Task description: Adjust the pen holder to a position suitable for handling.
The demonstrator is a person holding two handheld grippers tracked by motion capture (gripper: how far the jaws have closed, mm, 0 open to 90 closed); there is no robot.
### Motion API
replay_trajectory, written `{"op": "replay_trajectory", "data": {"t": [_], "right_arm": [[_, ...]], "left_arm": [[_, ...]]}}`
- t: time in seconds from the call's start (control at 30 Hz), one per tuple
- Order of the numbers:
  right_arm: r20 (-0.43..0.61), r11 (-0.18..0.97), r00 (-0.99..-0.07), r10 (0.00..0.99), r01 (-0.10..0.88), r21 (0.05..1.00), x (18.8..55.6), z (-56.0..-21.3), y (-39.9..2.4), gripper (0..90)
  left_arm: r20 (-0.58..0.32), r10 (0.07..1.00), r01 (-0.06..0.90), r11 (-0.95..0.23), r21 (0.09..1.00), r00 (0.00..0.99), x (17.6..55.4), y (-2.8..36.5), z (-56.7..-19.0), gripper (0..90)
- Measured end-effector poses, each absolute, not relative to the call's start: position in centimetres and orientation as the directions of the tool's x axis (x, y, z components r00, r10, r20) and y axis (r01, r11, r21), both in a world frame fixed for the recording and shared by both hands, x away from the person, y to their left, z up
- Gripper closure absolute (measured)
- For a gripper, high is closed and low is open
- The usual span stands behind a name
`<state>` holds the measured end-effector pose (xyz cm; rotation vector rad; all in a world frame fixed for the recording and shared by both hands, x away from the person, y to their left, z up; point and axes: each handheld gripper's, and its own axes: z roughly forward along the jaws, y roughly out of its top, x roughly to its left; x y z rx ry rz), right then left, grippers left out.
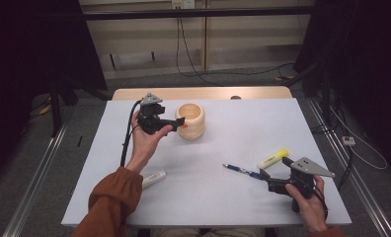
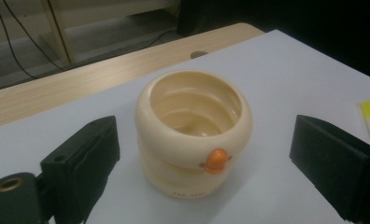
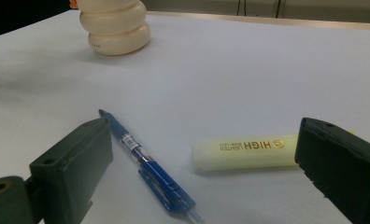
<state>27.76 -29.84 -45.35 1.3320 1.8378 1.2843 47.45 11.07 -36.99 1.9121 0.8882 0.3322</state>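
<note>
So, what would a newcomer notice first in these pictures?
Probably the cream ribbed holder with an orange knob, standing at the far left of the white table between the open jaws of the left gripper. Next, the blue pen and yellow highlighter lying before the open right gripper.

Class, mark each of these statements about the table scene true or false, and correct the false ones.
1. The left claw is open, with the holder between its jaws. True.
2. The holder lies on its side. False: it stands upright, mouth up.
3. The right claw grips the pen. False: it is open, and the pen lies on the table.
4. The highlighter lies beside the pen. True.
5. A pen stands in the holder. False: its inside looks empty.
</note>
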Motion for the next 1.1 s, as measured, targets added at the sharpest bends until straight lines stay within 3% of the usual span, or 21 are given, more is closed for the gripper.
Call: {"op": "replay_trajectory", "data": {"t": [0.27,0.33,0.67,1.1], "right_arm": [[0.108,0.064,-0.375,0.921,0.419,0.906,27.8,-45.4,-29.8,4.0],[0.111,0.062,-0.376,0.92,0.42,0.905,27.8,-45.4,-29.8,4.0],[0.112,0.063,-0.378,0.919,0.421,0.905,27.9,-45.4,-29.9,4.0],[0.114,0.063,-0.379,0.918,0.424,0.904,27.9,-45.5,-29.9,4.0]], "left_arm": [[-0.136,0.718,0.452,-0.269,0.851,0.683,49.9,10.3,-36.8,13.0],[-0.121,0.725,0.436,-0.263,0.861,0.678,50.6,10.0,-36.8,21.4],[-0.118,0.736,0.468,-0.29,0.834,0.667,52.8,8.9,-37.4,25.2],[-0.128,0.75,0.525,-0.32,0.789,0.649,54.8,8.1,-39.2,50.0]]}}
